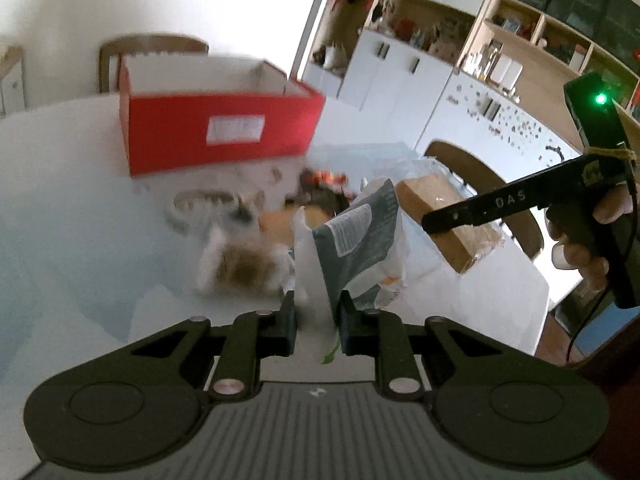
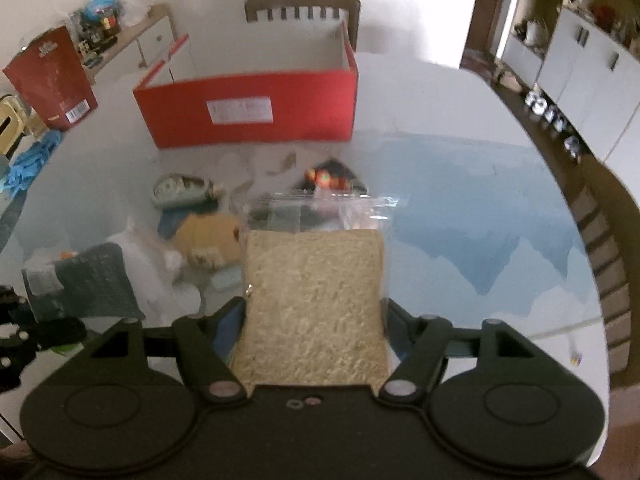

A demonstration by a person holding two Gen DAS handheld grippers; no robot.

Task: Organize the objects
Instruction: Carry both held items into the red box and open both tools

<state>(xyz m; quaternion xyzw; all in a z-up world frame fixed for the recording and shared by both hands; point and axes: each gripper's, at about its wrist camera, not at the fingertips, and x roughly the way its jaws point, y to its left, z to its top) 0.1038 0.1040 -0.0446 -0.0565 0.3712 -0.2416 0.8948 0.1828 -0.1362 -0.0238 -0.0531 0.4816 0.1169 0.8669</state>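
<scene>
My left gripper [image 1: 318, 308] is shut on the edge of a grey and white packet [image 1: 356, 240], which hangs above the table. The same packet [image 2: 88, 280] shows at the left of the right wrist view. My right gripper [image 2: 314, 308] is shut on a loaf of sliced bread in a clear bag [image 2: 312, 300], its jaws pressed on both sides. In the left wrist view the bread [image 1: 452, 240] is in the air at the right, with one black finger [image 1: 460, 214] across it. An open red box [image 2: 248, 108] stands on the table behind both.
On the glass-topped table [image 2: 460, 200] below lie a pale pouch [image 2: 180, 190], a tan soft thing [image 2: 208, 240] and a dark packet with red spots [image 2: 328, 176]. A chair [image 2: 300, 4] stands behind the box, another [image 2: 600, 260] at the right. A red bag [image 2: 48, 76] is far left.
</scene>
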